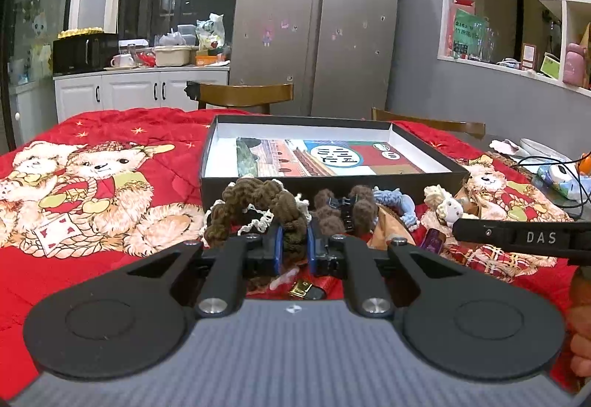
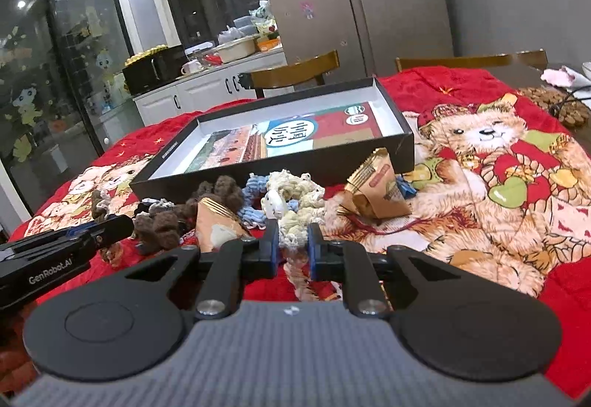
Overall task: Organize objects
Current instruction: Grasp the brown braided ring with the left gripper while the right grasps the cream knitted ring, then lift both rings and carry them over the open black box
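Observation:
A pile of crocheted hair ties lies in front of a black shallow box (image 1: 229,178) on the red bear blanket. My left gripper (image 1: 294,240) is shut on a dark brown crocheted scrunchie (image 1: 255,207). Beside it lie a brown pom-pom hair claw (image 1: 343,211) and a blue crocheted tie (image 1: 397,202). My right gripper (image 2: 291,240) is shut on a cream crocheted scrunchie (image 2: 295,202), seen also in the left wrist view (image 1: 445,205). The box (image 2: 402,144) holds a printed card (image 2: 295,137).
Tan snack packets (image 2: 380,192) lie right of the pile, one more (image 2: 216,226) left of my right gripper. Wooden chairs (image 1: 243,95) stand behind the table. Cables and clutter (image 1: 554,170) sit at the table's right edge. The left gripper's body (image 2: 55,255) crosses the lower left.

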